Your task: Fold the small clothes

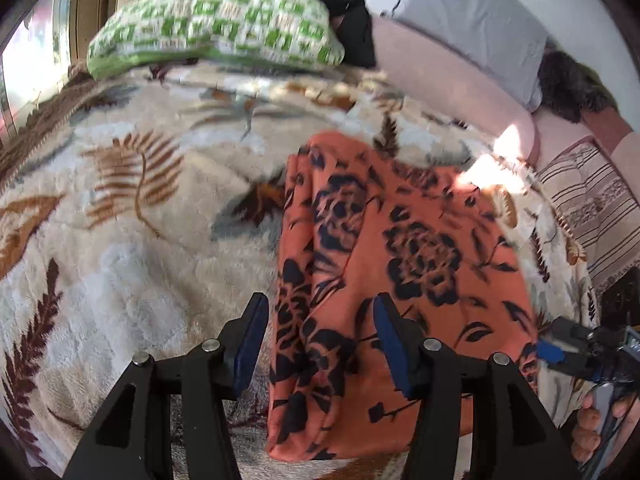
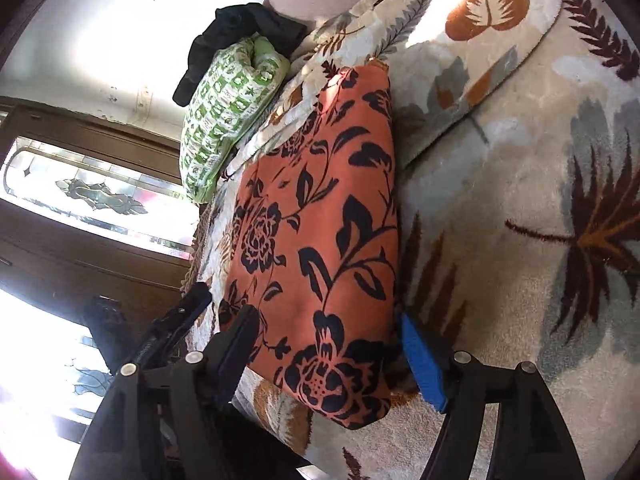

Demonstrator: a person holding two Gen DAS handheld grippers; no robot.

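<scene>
You are holding both grippers just above the orange floral garment (image 1: 384, 264), which is lying folded into a long panel on the leaf-patterned fleece blanket (image 1: 132, 208), its far end pointing at the green checked pillow (image 1: 216, 28) by the blanket's far edge. Your left gripper (image 1: 316, 344) is hanging with its fingers apart, straddling the garment's near left edge without pinching it. Your right gripper (image 2: 328, 356) is standing with its fingers wide apart on either side of the near end, the pads clear of the cloth. Judging by the flat lie, you are positioning for the next fold.
</scene>
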